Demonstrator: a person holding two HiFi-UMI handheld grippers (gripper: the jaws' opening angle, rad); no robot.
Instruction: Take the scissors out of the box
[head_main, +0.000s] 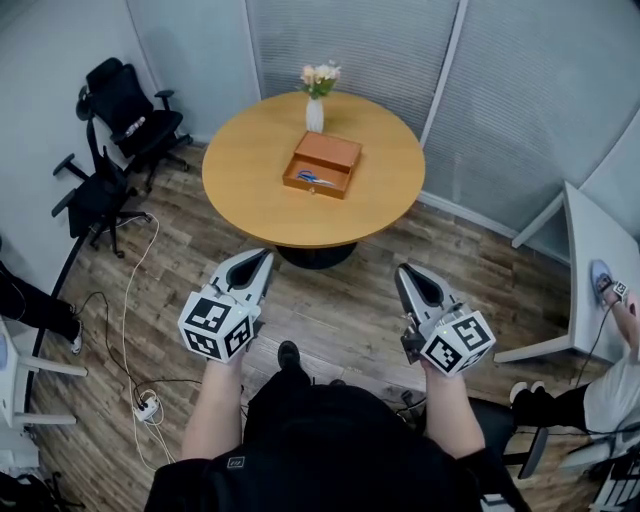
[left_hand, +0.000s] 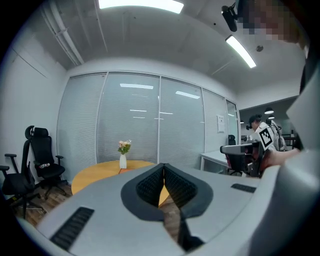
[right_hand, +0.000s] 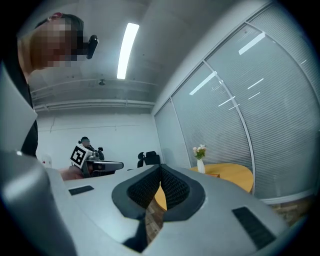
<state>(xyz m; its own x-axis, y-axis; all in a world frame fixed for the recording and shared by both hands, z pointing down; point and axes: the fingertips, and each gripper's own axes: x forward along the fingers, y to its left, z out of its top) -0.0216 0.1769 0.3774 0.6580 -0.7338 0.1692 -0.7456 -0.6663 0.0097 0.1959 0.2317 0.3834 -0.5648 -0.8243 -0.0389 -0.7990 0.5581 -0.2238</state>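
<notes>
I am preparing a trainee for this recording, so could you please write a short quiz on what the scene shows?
1. True or false: the scissors lie inside the open box.
2. What stands just beyond the box on the round table? A) a mug B) a vase of flowers C) a lamp
3. Fill in: the left claw and the right claw are both ____, with nothing between them.
Key: 1 true; 2 B; 3 shut.

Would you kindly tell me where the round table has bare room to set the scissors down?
The table is bare left of the box out to the rim, and right of it too. It is crowded only at the back middle, where the vase stands just behind the box.
</notes>
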